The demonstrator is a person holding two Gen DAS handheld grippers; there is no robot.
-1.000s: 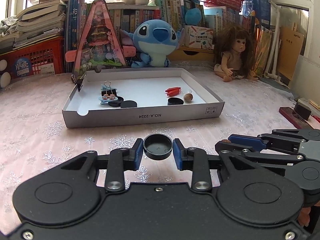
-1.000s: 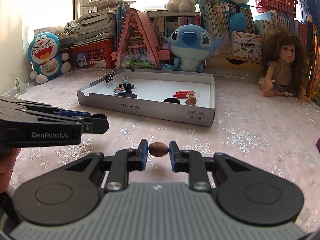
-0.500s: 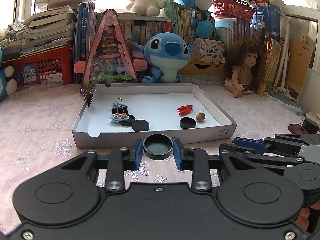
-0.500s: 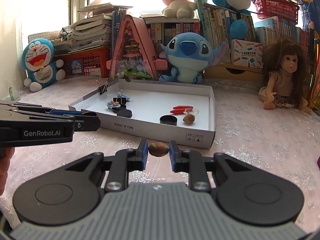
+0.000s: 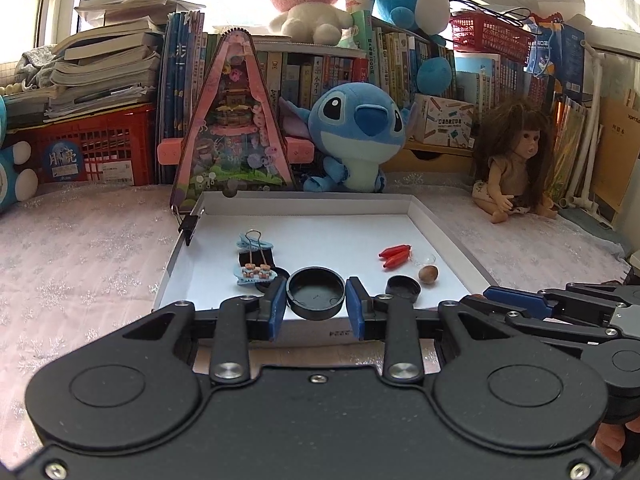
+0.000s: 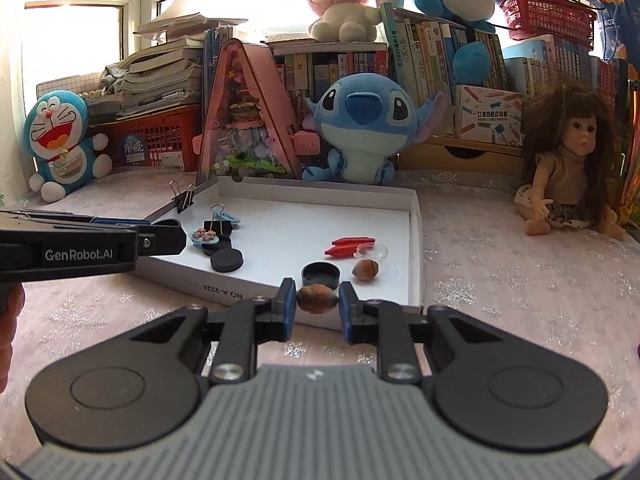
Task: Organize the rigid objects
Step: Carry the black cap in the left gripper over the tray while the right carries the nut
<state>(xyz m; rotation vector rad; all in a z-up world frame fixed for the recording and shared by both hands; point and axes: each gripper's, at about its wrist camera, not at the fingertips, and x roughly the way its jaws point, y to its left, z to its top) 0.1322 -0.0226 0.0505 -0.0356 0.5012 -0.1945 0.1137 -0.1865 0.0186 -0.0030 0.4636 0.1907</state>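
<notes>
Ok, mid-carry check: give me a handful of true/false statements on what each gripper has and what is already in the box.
1. The left gripper is shut on a black round cap. True.
2. The right gripper is open with nothing in it. False: it is shut on a brown nut.
3. Another brown nut already lies in the white cardboard box. True.
4. The red chili charm lies on the tablecloth outside the box. False: it is inside the box, on the right part of its floor.
5. A black binder clip is clipped onto the box's left wall. True.
</notes>
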